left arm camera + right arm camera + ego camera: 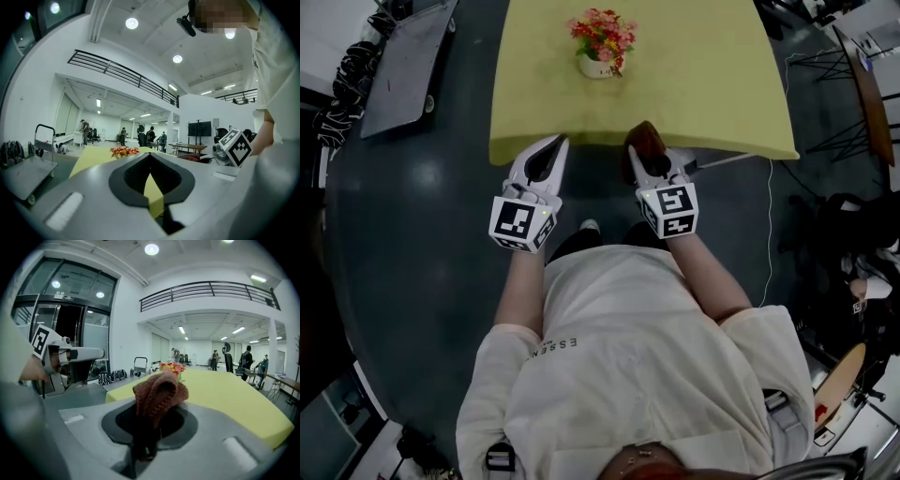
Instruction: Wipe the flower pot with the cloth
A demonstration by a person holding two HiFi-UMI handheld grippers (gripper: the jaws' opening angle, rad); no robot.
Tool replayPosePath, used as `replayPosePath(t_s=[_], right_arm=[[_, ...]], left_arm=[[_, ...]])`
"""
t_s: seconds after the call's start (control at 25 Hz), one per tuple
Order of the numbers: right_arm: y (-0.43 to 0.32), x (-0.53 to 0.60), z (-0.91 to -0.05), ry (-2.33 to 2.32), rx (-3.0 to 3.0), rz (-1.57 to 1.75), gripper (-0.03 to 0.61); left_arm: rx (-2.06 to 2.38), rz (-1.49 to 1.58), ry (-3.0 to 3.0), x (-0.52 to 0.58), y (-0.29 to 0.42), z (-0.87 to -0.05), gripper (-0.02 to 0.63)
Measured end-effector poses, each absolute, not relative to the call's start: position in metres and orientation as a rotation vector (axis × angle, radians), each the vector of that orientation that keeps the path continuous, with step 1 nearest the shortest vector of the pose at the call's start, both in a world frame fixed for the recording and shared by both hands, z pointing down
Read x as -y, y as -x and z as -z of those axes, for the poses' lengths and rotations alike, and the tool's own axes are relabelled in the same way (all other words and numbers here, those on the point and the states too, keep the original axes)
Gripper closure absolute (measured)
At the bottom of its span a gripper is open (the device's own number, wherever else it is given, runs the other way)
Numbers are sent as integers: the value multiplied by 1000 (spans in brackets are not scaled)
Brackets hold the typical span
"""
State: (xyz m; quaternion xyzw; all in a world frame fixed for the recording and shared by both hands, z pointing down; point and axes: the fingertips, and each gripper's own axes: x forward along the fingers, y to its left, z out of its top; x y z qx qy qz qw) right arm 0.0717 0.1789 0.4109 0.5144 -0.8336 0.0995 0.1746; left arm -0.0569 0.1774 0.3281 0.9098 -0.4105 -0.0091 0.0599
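Note:
A white flower pot (596, 66) with red and orange flowers stands on the yellow table (722, 84), near its far middle. Both grippers hover just short of the table's near edge. My left gripper (549, 150) is shut with nothing in it; in its own view the left gripper's (150, 161) jaws meet, and the flowers (123, 151) show beyond them. My right gripper (643, 148) is shut on a brown knitted cloth (644, 139). In the right gripper view the cloth (159, 391) bunches up out of the right gripper (157, 405), hiding most of the pot behind it (172, 367).
A grey flat cart (405, 66) stands left of the table on the dark floor. Chairs and stands (867, 84) crowd the right side, and a cable (769, 234) hangs off the table's near right corner. Several people stand far across the hall (150, 136).

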Motion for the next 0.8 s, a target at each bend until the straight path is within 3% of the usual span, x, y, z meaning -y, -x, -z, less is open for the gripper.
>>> replayPosePath(t_s=[0.8], right_arm=[[-37, -66, -471, -1124, 2399, -394, 525]], left_arm=[[1266, -153, -2599, -40, 38, -403, 598]])
